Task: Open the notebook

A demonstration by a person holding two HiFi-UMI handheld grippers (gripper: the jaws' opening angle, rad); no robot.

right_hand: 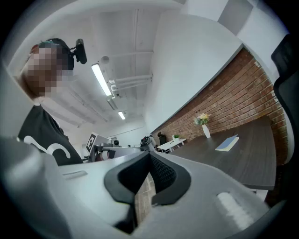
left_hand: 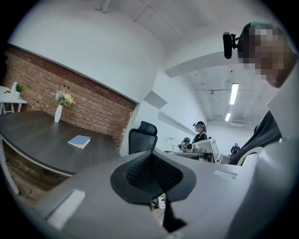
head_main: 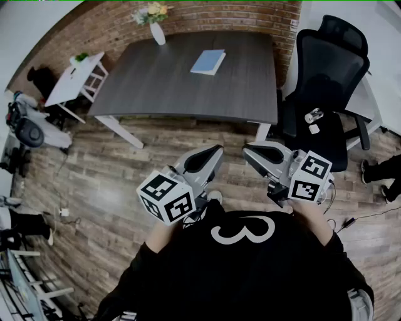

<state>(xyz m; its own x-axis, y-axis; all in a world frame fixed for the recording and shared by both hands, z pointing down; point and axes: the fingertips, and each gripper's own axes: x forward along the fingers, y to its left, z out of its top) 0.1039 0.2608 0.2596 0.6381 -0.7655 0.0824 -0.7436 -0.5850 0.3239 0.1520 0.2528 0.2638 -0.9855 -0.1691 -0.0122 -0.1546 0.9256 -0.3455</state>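
A closed blue notebook [head_main: 208,61] lies flat on the far right part of the dark table [head_main: 156,88]. It also shows small in the left gripper view as the notebook [left_hand: 79,141] and in the right gripper view as the notebook [right_hand: 227,143]. My left gripper [head_main: 216,150] and right gripper [head_main: 247,149] hover side by side over the wooden floor, close to the person's chest and well short of the table. Both are shut with nothing between the jaws, as seen on the left gripper [left_hand: 150,156] and the right gripper [right_hand: 149,154].
A white vase of flowers [head_main: 156,28] stands at the table's far edge. A black office chair [head_main: 326,81] with small items on its seat sits right of the table. A white side table [head_main: 78,75] stands at the left, by a brick wall [head_main: 207,15].
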